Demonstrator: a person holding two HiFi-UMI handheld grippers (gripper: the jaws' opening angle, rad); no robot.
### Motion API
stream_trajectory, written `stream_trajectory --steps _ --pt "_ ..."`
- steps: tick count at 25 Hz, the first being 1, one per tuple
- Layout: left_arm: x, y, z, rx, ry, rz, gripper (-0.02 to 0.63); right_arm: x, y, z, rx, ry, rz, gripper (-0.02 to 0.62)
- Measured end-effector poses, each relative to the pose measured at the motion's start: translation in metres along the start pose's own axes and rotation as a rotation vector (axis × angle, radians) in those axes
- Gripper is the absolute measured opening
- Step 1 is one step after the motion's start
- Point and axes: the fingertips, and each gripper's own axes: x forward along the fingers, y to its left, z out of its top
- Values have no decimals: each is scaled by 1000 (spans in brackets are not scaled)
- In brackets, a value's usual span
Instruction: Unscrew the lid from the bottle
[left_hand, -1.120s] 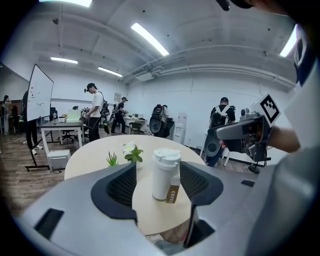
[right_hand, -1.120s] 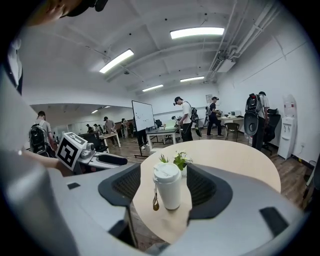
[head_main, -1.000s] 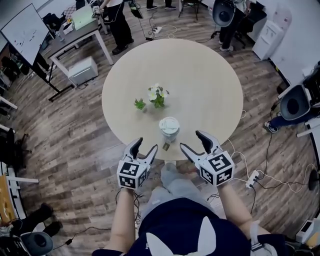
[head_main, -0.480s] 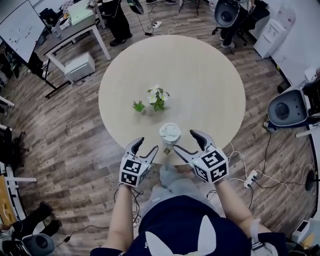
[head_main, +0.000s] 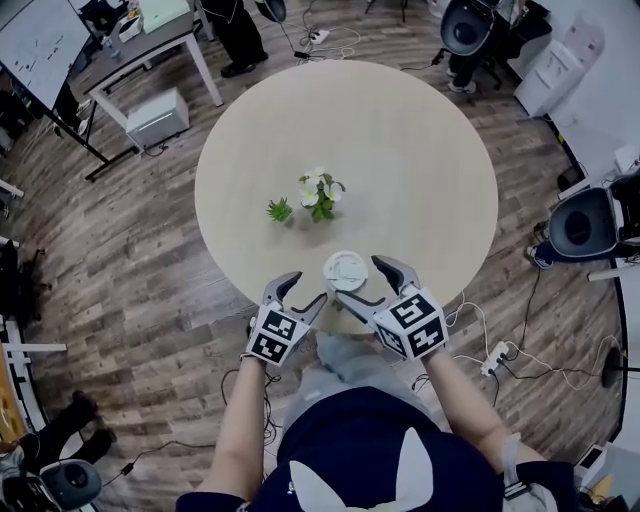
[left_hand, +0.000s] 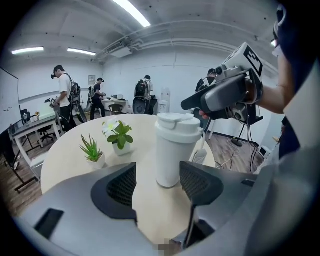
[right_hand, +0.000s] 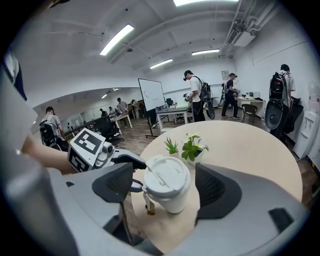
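A white bottle with a white lid stands upright near the front edge of the round table. My left gripper is open just left of the bottle, low by the table edge. In the left gripper view the bottle rises just ahead between the two pads, apart from both. My right gripper is at the bottle's right side. Its jaws have just been opening, and in the right gripper view the lid sits between the pads with a gap on each side.
Two small potted plants stand behind the bottle toward the table's middle. A small tag hangs by the bottle's side. Office chairs, a power strip with cables and desks with people ring the table.
Both grippers have moved forward and down to the bottle and now flank it. The right gripper's jaws stand wider than before. The bottle has not moved.
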Motion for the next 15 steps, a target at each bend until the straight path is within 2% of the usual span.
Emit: stream_trajectory --steps 5,15 --pt "11 -12 -1 -4 -5 -118 270 14 -2 0 -10 39 -5 395" --pt "37 -24 -5 66 32 -214 272 32 -4 -16 -52 147 -3 405"
